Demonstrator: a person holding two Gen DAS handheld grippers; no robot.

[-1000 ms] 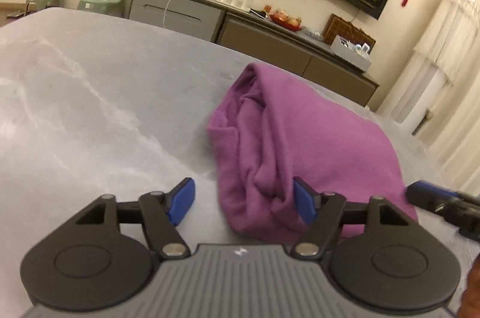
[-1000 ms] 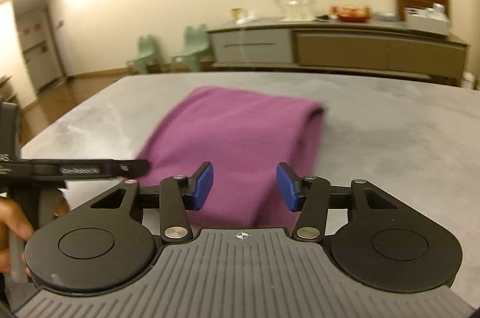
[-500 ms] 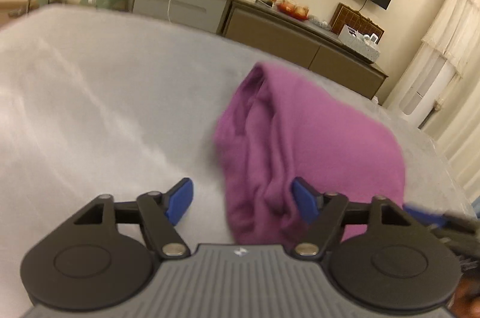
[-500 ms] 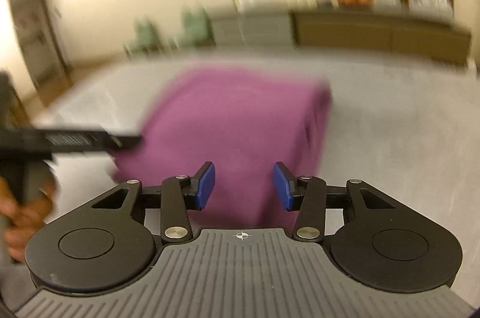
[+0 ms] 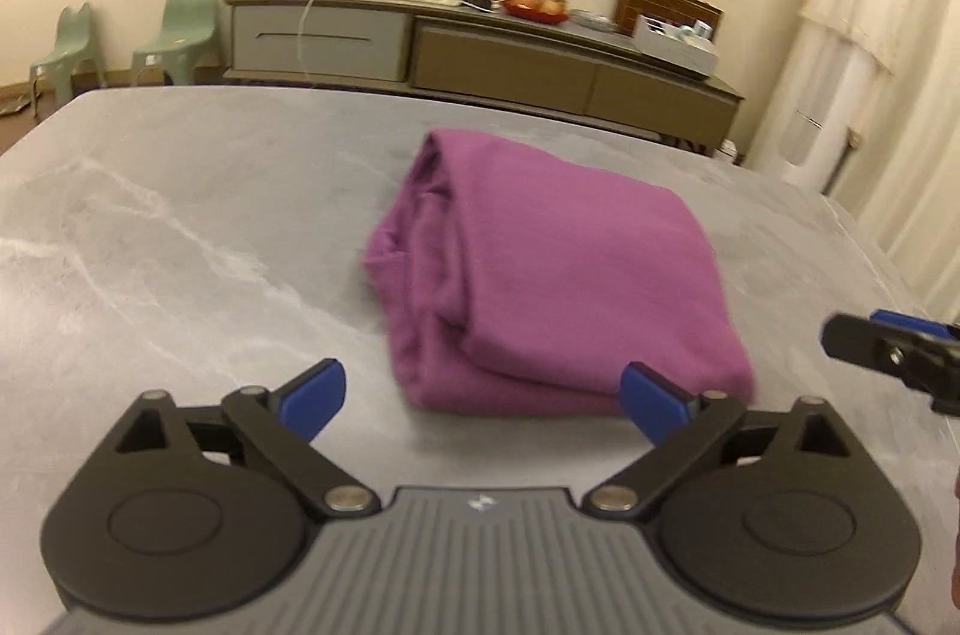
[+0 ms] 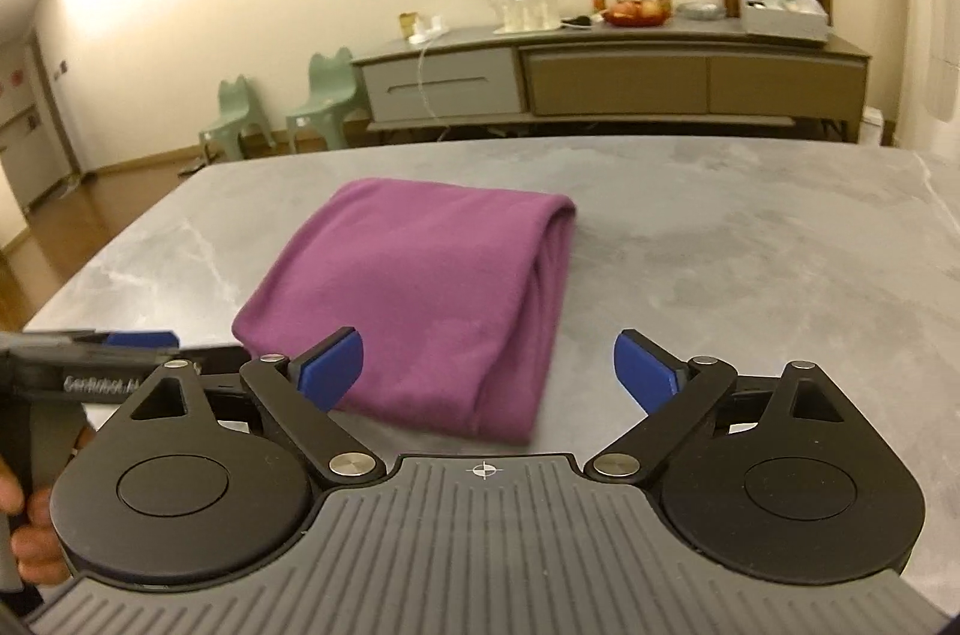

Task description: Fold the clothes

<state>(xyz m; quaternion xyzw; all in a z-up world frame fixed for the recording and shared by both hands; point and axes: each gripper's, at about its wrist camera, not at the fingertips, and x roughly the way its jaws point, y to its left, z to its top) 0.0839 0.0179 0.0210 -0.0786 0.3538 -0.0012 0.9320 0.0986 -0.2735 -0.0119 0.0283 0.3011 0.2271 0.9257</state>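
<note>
The folded purple cloth [image 5: 558, 269] looks soft and light (grab its thick folded edge), while both tools, left tool [image 5: 485, 394] and right tool [image 6: 487, 362], are opening wide, holding nothing.

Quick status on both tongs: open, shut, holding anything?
Left tongs: opening wide, holding nothing; purple garment lies folded on the table ahead.
Right tongs: opening wide too, holding nothing.

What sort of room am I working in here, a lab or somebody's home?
Most likely a home living or dining room. A long sideboard against the wall carries glass jars and a fruit bowl, two small green children's chairs stand beside it, and the folded purple garment lies on a grey marble-look table.
</note>
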